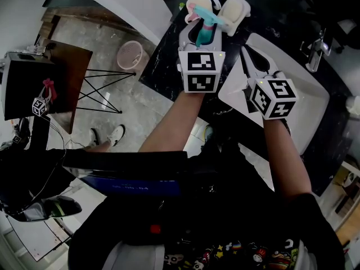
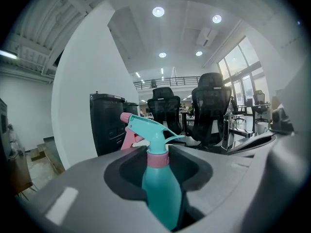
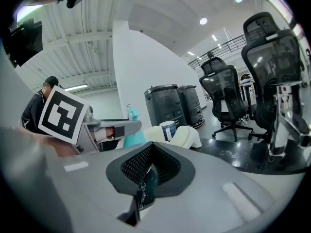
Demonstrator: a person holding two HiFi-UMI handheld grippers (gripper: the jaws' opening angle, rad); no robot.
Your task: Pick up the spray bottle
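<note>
A teal spray bottle [image 1: 203, 31] with a pink collar and pink trigger stands upright between the jaws of my left gripper [image 1: 202, 35], which is shut on its body. In the left gripper view the bottle [image 2: 158, 183] fills the gap between the grey jaws, its nozzle head rising above them. My right gripper [image 1: 246, 55] hovers to the right over the white sink, its jaws closed together and holding nothing [image 3: 145, 178]. From the right gripper view, a part of the teal bottle [image 3: 131, 136] shows behind the left gripper's marker cube [image 3: 63, 113].
A black counter [image 1: 169, 49] carries a white sink basin [image 1: 304, 103] with a faucet [image 1: 315, 46] at the right. White cups [image 1: 233, 7] and a mug [image 3: 167, 128] stand behind the bottle. A pink basket [image 1: 130, 54] sits on the floor at left.
</note>
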